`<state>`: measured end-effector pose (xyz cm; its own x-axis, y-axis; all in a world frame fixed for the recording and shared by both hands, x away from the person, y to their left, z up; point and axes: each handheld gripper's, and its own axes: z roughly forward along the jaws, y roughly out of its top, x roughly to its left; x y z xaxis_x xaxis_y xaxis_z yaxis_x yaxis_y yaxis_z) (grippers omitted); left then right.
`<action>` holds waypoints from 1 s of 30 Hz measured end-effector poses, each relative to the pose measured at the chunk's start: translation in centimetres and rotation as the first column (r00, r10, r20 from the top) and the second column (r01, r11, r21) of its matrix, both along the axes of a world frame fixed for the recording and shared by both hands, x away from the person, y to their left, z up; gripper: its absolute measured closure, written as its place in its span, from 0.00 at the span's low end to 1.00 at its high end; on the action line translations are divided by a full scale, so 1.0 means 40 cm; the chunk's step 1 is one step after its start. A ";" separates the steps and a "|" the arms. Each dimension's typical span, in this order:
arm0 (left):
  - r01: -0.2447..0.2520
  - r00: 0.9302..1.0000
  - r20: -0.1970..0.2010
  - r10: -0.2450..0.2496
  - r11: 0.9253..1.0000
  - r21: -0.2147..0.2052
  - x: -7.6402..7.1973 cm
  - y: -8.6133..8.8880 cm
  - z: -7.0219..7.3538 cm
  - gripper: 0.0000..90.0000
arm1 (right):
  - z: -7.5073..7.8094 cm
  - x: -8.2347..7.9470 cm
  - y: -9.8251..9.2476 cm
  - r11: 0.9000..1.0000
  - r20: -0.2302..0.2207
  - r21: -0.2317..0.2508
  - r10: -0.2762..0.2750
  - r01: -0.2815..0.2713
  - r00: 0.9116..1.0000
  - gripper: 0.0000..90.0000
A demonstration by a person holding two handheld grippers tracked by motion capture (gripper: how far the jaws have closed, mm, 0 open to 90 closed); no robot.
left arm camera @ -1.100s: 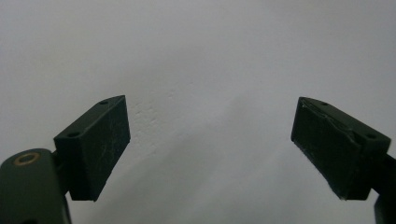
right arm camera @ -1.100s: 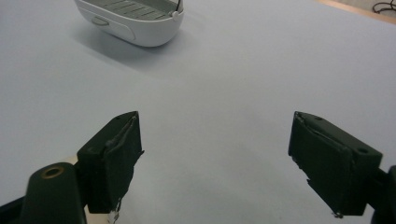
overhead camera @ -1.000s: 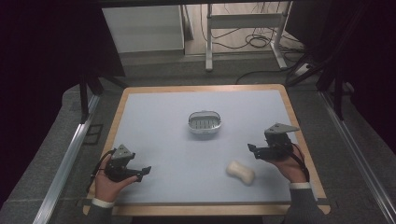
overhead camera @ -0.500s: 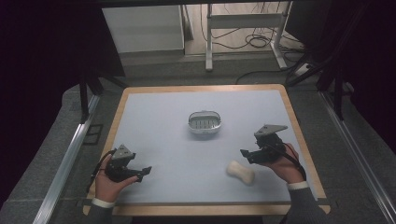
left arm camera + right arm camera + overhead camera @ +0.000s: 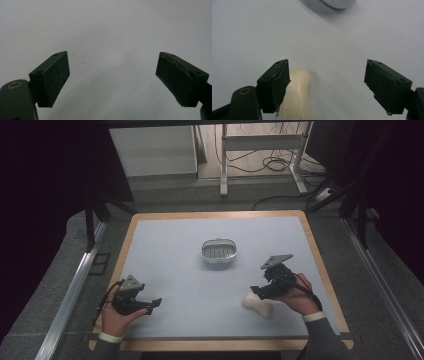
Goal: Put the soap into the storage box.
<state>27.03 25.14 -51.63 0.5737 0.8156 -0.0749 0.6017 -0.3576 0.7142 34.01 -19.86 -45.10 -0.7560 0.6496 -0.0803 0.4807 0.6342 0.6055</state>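
Table [image 5: 165, 245]: lying pale blue, wood-edged (dish [image 5: 219, 251] mid-table, soap [image 5: 257, 304] near right).
Floor [image 5: 65, 250]: lying grey; cables [image 5: 272, 164] trailing beyond.
Left gripper [image 5: 154, 303]: gaping, gripping nothing.
Right gripper [image 5: 256, 292]: gaping over soap.

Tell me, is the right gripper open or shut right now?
Open. The right gripper has its jaws set wide apart, gripping nothing; the cream soap bar lies beside one jaw.

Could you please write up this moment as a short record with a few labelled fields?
Surface: pale table with a wooden edge
Centre: small oval soap dish, slotted inside
Soap: cream bar, near right side, lying flat
Left hand-held gripper: open, nothing between the jaws
Right hand-held gripper: open, low over the soap, one jaw beside the bar, not closed on it
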 end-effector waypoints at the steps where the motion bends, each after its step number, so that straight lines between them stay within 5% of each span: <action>1: 0.000 1.000 0.000 0.000 1.000 0.000 0.000 0.000 0.000 0.14 | 0.000 0.000 0.003 1.000 -0.003 -0.008 0.008 -0.008 1.000 0.22; 9: -0.004 1.000 0.002 0.004 1.000 -0.005 -0.003 0.002 0.002 0.14 | -0.015 -0.007 0.010 0.999 -0.045 -0.027 0.024 -0.026 0.999 0.24; 22: 0.000 1.000 0.001 0.000 1.000 -0.003 -0.002 0.002 0.002 0.14 | -0.045 -0.024 0.037 0.991 -0.131 -0.124 0.028 -0.045 0.991 0.26; 30: 0.006 1.000 -0.002 -0.006 1.000 0.001 -0.001 -0.002 -0.001 0.14 | -0.069 -0.033 0.057 0.981 -0.194 -0.171 0.059 -0.093 0.979 0.31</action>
<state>27.00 25.07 -51.66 0.5788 0.8120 -0.0750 0.6006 -0.3622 0.7128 32.70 -17.60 -47.85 -0.8152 0.5777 -0.0421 0.5209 0.7629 0.3829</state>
